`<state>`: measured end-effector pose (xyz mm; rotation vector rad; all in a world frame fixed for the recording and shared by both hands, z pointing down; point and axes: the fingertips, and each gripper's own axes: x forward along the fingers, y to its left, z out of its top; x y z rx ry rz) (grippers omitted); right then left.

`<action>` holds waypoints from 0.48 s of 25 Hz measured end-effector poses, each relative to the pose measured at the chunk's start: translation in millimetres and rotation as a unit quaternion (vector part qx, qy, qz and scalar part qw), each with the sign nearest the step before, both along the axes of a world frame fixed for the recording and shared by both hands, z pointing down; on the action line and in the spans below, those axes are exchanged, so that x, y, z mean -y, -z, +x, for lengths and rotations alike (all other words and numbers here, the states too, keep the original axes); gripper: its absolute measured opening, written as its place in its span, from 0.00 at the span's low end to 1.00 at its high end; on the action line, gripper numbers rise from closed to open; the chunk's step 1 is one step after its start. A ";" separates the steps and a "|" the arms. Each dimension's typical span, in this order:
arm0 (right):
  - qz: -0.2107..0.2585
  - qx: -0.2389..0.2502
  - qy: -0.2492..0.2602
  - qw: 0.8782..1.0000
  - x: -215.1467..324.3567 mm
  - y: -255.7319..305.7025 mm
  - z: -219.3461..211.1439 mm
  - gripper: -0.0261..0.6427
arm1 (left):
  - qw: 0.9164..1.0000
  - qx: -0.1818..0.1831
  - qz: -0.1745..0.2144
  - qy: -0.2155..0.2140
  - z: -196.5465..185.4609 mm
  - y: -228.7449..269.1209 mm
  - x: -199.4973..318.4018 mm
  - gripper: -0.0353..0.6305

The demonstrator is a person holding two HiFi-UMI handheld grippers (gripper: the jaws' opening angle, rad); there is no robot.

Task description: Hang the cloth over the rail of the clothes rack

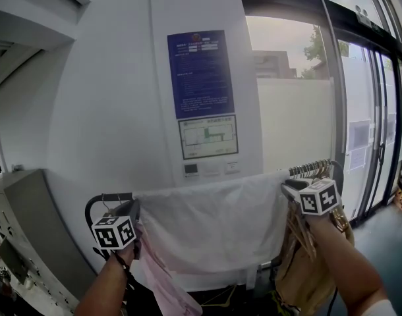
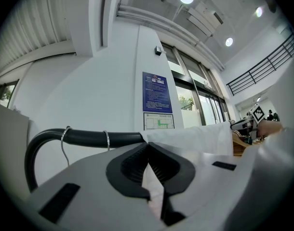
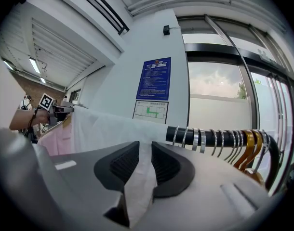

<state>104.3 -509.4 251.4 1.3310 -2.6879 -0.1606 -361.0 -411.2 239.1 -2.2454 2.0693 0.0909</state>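
Note:
A white cloth (image 1: pixel 214 226) is stretched between my two grippers at rail height and hangs down as a wide sheet. Its top edge runs along the black rail (image 1: pixel 102 199) and hides the rail's middle. My left gripper (image 1: pixel 134 209) is shut on the cloth's left end (image 2: pixel 154 189), with the bare rail (image 2: pixel 89 138) just beyond the jaws. My right gripper (image 1: pixel 292 188) is shut on the cloth's right end (image 3: pixel 140 186), which fills the gap between its ribbed pads (image 3: pixel 124 163). The rail (image 3: pixel 209 138) continues to the right there.
Several metal hooks and wooden hangers (image 3: pixel 248 146) crowd the rail's right end, with a tan garment (image 1: pixel 300 255) below them. A pink garment (image 1: pixel 168 282) hangs under the left gripper. Two wire hooks (image 2: pixel 65 143) sit on the rail's left bend. Behind stands a white wall with a blue notice (image 1: pixel 200 74); glass doors (image 1: pixel 372 130) are at the right.

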 end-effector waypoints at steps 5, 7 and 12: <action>0.003 0.010 -0.006 1.000 3.5 8.6 3.1 0.12 | 1.000 -0.020 0.006 -0.007 -5.7 24.0 -1.8 0.07; 0.014 0.004 -0.011 1.000 3.3 15.9 0.0 0.12 | 0.999 -0.034 0.007 -0.008 -10.8 30.5 -2.0 0.07; 0.037 -0.014 -0.027 0.999 0.8 37.0 -10.6 0.12 | 0.999 -0.049 0.005 -0.009 -18.3 32.7 0.1 0.07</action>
